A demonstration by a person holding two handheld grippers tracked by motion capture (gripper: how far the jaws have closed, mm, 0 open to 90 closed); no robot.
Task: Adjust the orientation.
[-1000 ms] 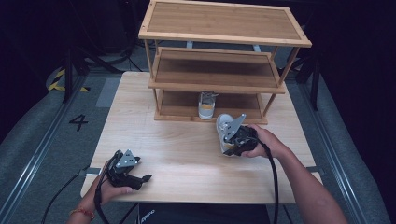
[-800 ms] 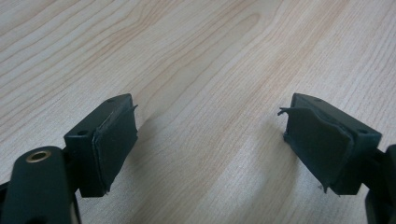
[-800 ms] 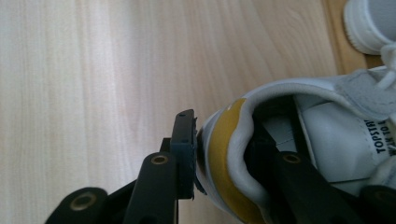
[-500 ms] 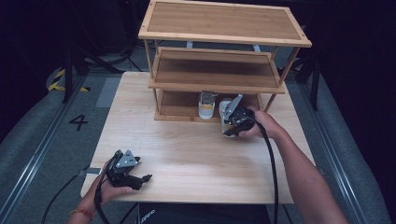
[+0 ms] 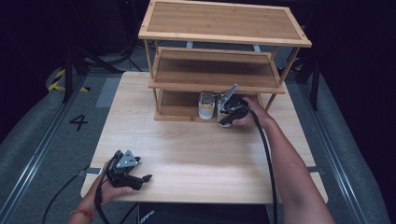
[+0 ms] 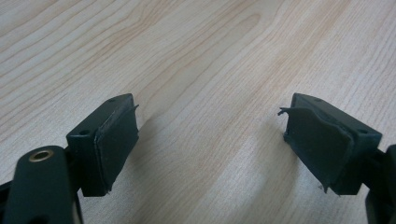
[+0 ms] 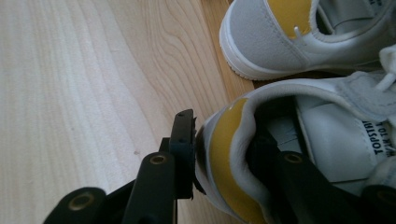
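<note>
R gripper [image 7: 201, 154] had carried a shoe [image 7: 289, 154] from mid-table to the rack's [image 5: 224, 88] bottom shelf, right beside its twin [image 7: 299, 37] already there; jaws pinched on the heel, one inside, one outside. Looked like placement was nearly done, release next. L gripper [image 6: 210, 140] sat idle at near-left, jaws wide, nothing between. Shoes: white canvas w/ yellow heel tab, rubber sole. Rack & table [image 5: 201, 154]: pale wood grain.

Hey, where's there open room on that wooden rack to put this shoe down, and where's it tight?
The top shelf and middle shelf are bare. The bottom shelf is free left of the parked shoe; it is tight on that shoe's right, where the right gripper grips the second shoe.
</note>
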